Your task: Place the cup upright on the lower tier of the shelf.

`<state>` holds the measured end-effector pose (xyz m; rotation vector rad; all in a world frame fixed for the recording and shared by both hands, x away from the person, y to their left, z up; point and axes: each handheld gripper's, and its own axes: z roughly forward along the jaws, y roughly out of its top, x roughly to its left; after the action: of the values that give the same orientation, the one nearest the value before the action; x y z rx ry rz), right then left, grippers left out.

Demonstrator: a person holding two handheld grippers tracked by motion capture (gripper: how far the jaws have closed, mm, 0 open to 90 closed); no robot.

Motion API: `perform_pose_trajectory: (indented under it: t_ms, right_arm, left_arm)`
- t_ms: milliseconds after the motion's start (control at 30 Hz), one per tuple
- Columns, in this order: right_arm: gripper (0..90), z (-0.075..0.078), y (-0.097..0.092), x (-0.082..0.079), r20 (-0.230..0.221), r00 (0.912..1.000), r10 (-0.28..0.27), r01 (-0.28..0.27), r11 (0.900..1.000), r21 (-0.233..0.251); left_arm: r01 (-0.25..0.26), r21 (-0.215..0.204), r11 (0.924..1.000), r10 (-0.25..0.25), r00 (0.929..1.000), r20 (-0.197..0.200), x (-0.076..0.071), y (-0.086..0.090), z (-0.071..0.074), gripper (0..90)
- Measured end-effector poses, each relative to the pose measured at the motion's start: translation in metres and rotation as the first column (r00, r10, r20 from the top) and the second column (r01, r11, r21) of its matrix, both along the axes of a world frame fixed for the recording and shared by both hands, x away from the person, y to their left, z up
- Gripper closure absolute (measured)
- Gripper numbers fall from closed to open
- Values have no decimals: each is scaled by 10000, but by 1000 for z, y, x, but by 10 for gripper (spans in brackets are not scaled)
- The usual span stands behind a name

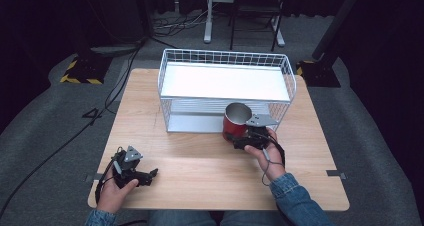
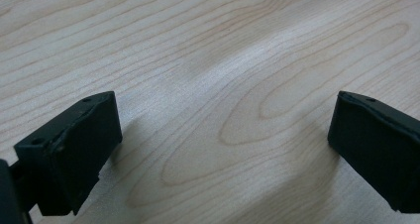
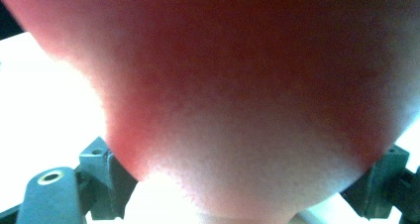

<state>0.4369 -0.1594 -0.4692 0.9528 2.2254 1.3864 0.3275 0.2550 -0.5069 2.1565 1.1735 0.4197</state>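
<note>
Right now the right gripper (image 1: 248, 135) is clamping a red cup (image 1: 236, 120) between its jaws, holding it upright just in front of the white wire rack (image 1: 176, 66), near the rack's lower shelf. Seen along the right gripper's jaws, the cup's red wall (image 3: 237, 85) is sitting pressed close between them. Meanwhile the left gripper (image 1: 148, 176) is resting with jaws spread wide over the bare wooden table (image 2: 208, 50), well apart from the cup.
</note>
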Motion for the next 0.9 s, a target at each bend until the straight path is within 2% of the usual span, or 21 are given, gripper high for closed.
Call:
perform_pose_trajectory:
  t_ms: [133,333,600,767,833,900]
  right_arm:
    - [168,-1,8,8,-101,9996,-251,252,9996,103]
    - [167,0,22,22,34,9991,-421,420,9991,77]
    - [167,-2,39,40,46,9974,-720,720,9974,-81]
    - [166,-5,48,48,155,9932,-1150,1147,9933,164]
    - [166,-5,52,49,70,9910,-1337,1336,9909,178]
    - [166,-5,55,53,256,9896,-1416,1412,9898,170]
  left_arm:
    - [57,-20,10000,-57,10000,-39,1,1,0,5]
    - [43,-38,10000,-43,10000,-32,2,1,0,5]
    - [35,-28,10000,-35,10000,-19,3,2,0,5]
    - [54,1,10000,-54,10000,-6,4,2,0,5]
    - [49,-16,10000,-49,10000,-16,4,2,0,5]
    - [51,-1,10000,-51,10000,-10,4,2,0,5]
